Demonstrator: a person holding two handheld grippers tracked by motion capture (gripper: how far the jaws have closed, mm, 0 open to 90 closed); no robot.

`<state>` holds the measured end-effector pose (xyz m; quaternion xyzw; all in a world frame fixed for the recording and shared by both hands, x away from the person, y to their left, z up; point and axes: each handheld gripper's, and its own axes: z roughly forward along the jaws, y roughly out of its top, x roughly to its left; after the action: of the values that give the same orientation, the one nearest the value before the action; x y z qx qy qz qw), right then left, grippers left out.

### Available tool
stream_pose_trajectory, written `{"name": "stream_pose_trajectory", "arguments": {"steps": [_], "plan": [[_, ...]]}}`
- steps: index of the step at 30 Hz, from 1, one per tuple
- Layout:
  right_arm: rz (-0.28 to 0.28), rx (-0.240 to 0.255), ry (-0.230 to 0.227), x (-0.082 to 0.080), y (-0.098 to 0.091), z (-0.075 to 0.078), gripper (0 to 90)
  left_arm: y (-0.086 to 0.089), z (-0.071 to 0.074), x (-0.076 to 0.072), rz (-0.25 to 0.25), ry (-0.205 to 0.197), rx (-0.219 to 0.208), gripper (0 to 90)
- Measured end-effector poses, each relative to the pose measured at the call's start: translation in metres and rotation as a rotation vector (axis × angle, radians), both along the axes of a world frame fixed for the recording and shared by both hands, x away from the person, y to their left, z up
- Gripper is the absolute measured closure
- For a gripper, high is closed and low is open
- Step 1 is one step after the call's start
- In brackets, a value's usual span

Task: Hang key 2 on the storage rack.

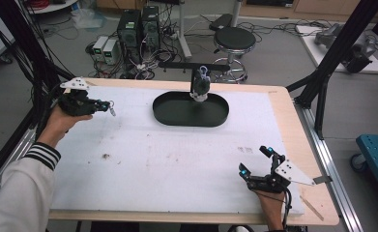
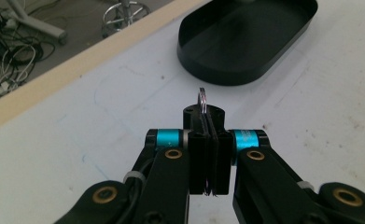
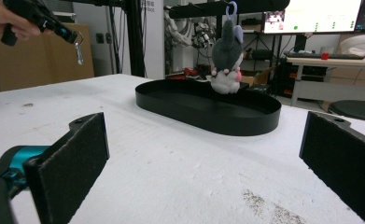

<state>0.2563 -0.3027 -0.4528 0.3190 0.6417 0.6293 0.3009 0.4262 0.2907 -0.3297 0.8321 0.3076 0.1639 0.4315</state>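
The left gripper (image 1: 110,107) is pinching a thin, slippery-looking metal key ring (image 2: 202,100) by its rim, while the right gripper (image 1: 258,161) is resting wide open.

Tray (image 1: 174,117): black, oval. Table (image 1: 293,140): light wood rim, white top with faint brown smudges. Plush toy (image 1: 200,86): grey body, white feet, pink spots, lilac loop on top. Both grippers black with teal bands; left gripper (image 1: 110,106), right gripper (image 1: 255,159). Ring (image 2: 202,100): silver metal. Sleeve (image 1: 24,191): white, black-striped cuff.
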Motion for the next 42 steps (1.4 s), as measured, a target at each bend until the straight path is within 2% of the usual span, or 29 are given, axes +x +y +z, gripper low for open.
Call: {"name": "stream_pose_trajectory", "arguments": {"steps": [4, 8, 15, 22, 29, 32, 34, 36, 42], "plan": [[0.002, 0.000, -0.002, 0.000, 0.000, 0.000, 0.5, -0.009, 0.008, 0.002, -0.021, -0.009, 0.004, 88.2], [0.002, 0.003, 0.003, 0.000, 0.000, 0.000, 0.5, -0.015, 0.017, 0.005, -0.038, -0.016, -0.019, 88.1], [-0.001, 0.001, 0.004, 0.000, 0.000, 0.000, 0.5, -0.028, 0.033, 0.012, -0.056, -0.031, -0.023, 88.2], [-0.002, -0.001, 0.002, 0.000, 0.000, 0.000, 0.5, -0.048, 0.048, 0.022, -0.105, -0.031, -0.019, 88.1], [0.001, 0.003, 0.001, -0.001, 0.000, 0.000, 0.5, -0.071, 0.057, 0.038, -0.162, -0.038, -0.023, 88.1], [0.000, -0.001, 0.000, -0.001, 0.000, 0.000, 0.5, -0.082, 0.060, 0.045, -0.182, -0.031, -0.003, 88.1], [-0.001, -0.004, -0.005, -0.001, 0.000, 0.000, 0.5, -0.088, 0.063, 0.049, -0.194, -0.033, -0.007, 88.1], [-0.002, -0.002, -0.006, -0.001, 0.000, 0.000, 0.5, -0.094, 0.064, 0.052, -0.206, -0.037, -0.016, 88.1], [0.000, -0.002, -0.007, 0.000, 0.000, 0.000, 0.5, -0.105, 0.069, 0.060, -0.232, -0.027, -0.004, 88.2]]}}
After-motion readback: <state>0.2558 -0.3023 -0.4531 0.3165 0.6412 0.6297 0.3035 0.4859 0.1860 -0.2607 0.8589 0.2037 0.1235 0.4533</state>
